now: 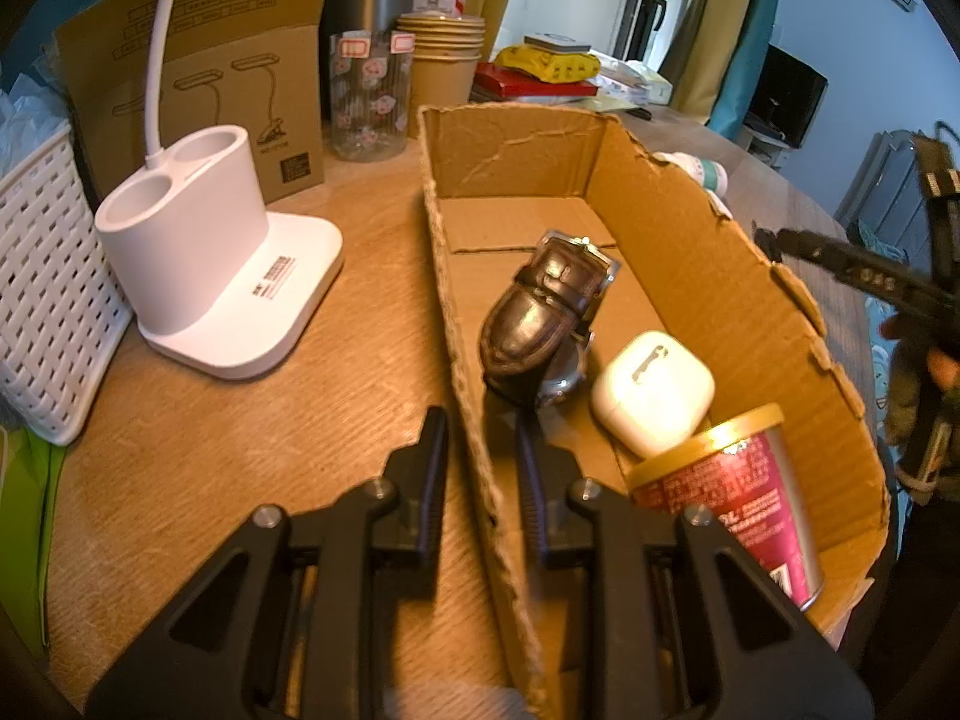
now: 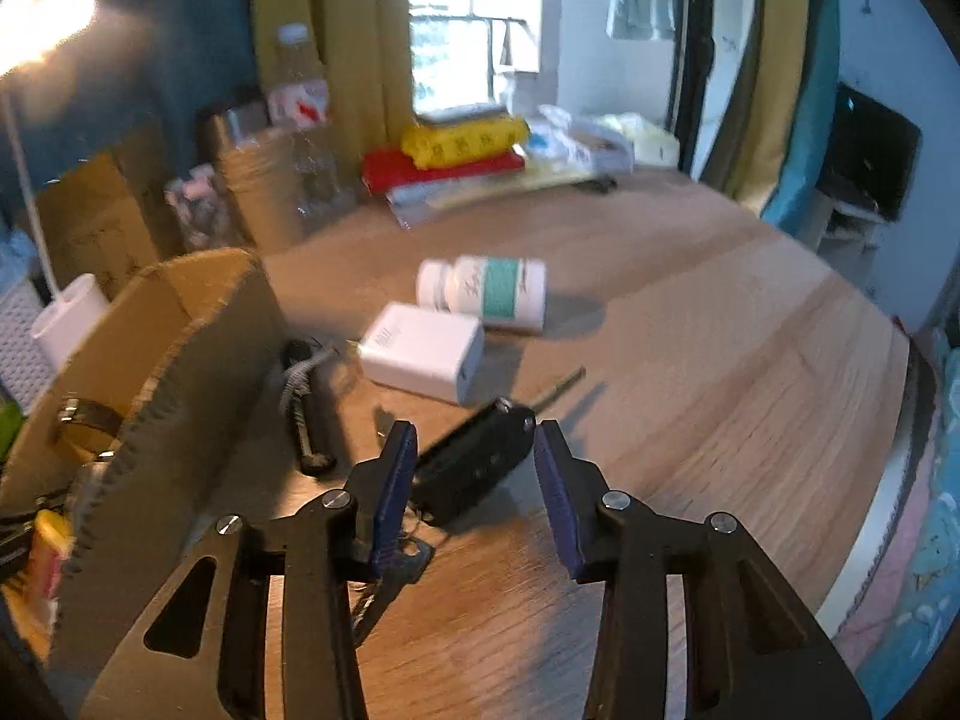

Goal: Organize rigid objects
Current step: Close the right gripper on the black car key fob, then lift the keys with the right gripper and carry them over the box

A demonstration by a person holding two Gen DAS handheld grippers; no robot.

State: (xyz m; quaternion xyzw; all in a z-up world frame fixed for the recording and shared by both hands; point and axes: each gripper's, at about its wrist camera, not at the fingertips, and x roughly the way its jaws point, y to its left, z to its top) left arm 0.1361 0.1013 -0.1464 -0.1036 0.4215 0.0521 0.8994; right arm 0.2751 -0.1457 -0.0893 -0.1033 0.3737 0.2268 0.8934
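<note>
Key fob (image 2: 474,459) lies on the tabletop between the jaws of the right gripper (image 2: 474,450), not yet clamped. Its long axis runs diagonally, from low at the left finger to high toward the right finger, with the metal blade pointing onward past the fingertips. The jaws stand wide; the left pad (image 2: 393,480) is at or just beside the fob's side, the right one apart from it, though blur prevents a firm reading of contact. A key ring appears to trail beneath the left finger.

Judgement: the right gripper is the nearer by far and is placed for the pick. Because the fob sits skewed across the opening, closing may swivel it rather than seat it.

Box (image 1: 690,252) stands left of the fob, its wall just beside. It already holds a watch (image 1: 540,312), an earbud case (image 1: 654,390) and a can (image 1: 732,492).

Left gripper (image 1: 480,438) straddles the box's near wall, jaws narrow; whether they pinch the card cannot be told.

Still on the tabletop beyond the fob: a charger (image 2: 423,351), a pill bottle (image 2: 486,291) and a dark clip (image 2: 306,402).
</note>
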